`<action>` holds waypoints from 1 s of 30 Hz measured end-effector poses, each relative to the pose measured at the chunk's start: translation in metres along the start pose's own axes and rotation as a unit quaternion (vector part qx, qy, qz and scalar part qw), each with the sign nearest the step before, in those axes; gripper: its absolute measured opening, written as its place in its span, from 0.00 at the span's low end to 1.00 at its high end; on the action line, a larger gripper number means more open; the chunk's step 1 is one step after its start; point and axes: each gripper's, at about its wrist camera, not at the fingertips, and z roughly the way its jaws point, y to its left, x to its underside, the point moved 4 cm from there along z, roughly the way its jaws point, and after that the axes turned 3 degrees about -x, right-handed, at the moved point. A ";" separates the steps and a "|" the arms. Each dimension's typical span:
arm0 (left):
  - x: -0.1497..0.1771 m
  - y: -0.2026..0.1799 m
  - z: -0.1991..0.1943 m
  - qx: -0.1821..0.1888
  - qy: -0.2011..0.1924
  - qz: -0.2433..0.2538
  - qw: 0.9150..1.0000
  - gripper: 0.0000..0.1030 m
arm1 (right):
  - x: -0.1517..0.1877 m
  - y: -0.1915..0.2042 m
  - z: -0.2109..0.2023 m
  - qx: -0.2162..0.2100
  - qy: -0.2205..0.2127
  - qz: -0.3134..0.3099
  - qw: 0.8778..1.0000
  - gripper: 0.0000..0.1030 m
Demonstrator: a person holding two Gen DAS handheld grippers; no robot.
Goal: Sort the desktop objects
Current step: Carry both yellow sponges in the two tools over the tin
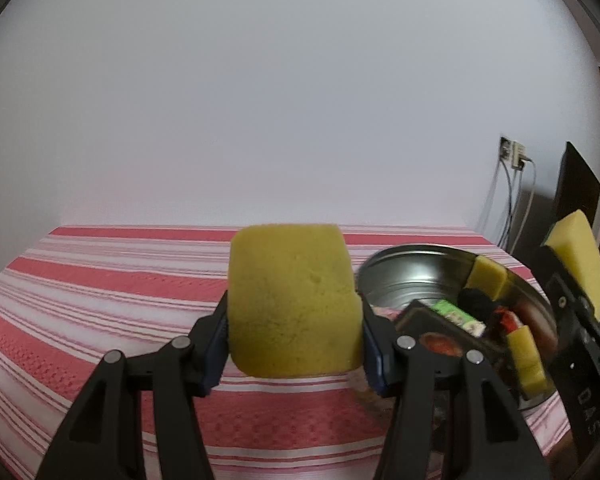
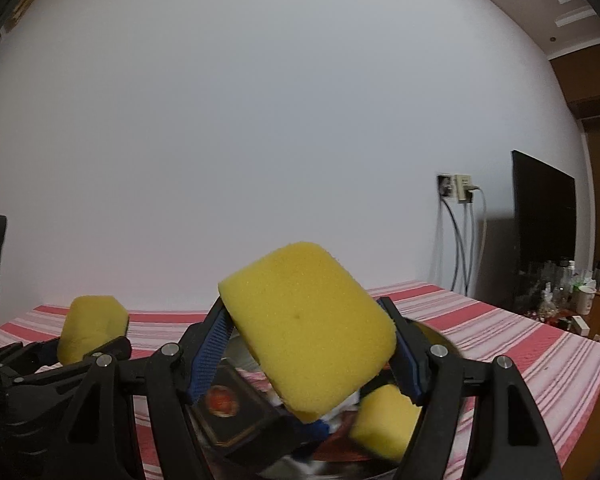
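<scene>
presently left tool (image 1: 294, 320) clamped on yellow sponge (image 1: 292, 300), right tool (image 2: 306, 354) on second sponge (image 2: 308, 328), above metal bowl (image 1: 404, 280); light, soft, compressible, likely non-slip; best gripped across flat sides.

Right gripper's sponge (image 2: 308, 330) hides most of the metal bowl (image 2: 340, 462) beneath (contents blurred), its near rim cut off.
</scene>
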 end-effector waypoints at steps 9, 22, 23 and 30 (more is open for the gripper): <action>-0.007 -0.048 -0.001 0.040 -0.008 0.032 0.999 0.54 | -0.005 -0.050 0.006 0.048 0.006 0.014 0.999 0.72; -0.015 -0.104 0.029 0.062 0.040 0.044 0.996 0.54 | -0.030 -0.089 0.073 0.039 0.067 0.010 0.997 0.72; -0.015 -0.107 0.031 0.065 0.044 0.041 0.996 0.54 | -0.031 -0.090 0.079 0.034 0.075 0.012 0.997 0.72; -0.015 -0.129 0.041 0.071 0.063 0.050 0.994 0.54 | -0.035 -0.092 0.120 0.003 0.150 -0.008 0.989 0.72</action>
